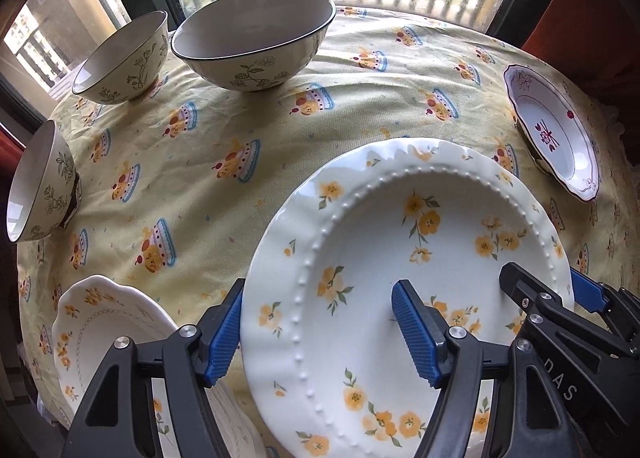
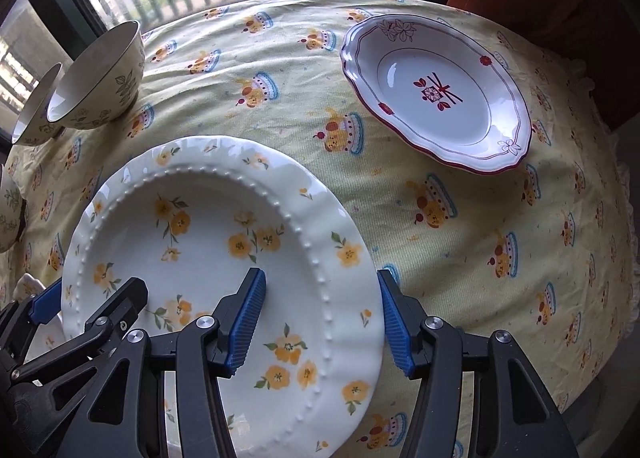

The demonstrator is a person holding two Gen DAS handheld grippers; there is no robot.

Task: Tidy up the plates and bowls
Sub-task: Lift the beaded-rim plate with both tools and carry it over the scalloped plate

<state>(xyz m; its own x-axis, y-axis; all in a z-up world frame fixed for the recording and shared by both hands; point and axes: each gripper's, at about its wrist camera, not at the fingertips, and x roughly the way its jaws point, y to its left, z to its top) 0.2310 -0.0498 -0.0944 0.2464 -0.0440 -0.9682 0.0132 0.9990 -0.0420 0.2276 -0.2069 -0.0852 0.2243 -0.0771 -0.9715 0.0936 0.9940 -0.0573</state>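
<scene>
Two grippers' spread fingers [image 1: 224, 334] straddle the yellow-flowered plate's [image 1: 360, 258] rims; red-patterned plate [image 2: 436, 94] and large bowl [image 1: 252, 38] stand apart.

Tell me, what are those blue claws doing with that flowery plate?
A person is tidying dishes with two hand-held grippers. The left gripper and the right gripper each straddle a rim of the big yellow-flowered plate, one on each side, above the tablecloth. Whether the pads squeeze it is unclear. Three bowls and a red-trimmed plate sit farther back.
</scene>
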